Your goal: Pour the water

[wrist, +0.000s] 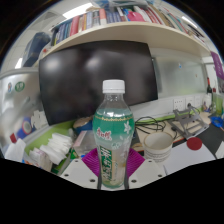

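A clear water bottle (113,135) with a white cap and green label stands upright, pinched between the gripper (112,165) fingers. Just beyond on the cluttered white desk (185,158) sits a white paper cup (158,146); behind rise a dark monitor (95,80) and a bookshelf (115,25)

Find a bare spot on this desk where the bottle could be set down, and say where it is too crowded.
The claw is shut on the bottle. Bare white desk lies right of the paper cup, before the red object. Left of the bottle is crowded: white tissue and clutter under the monitor. Behind the cup, cables crowd the desk.
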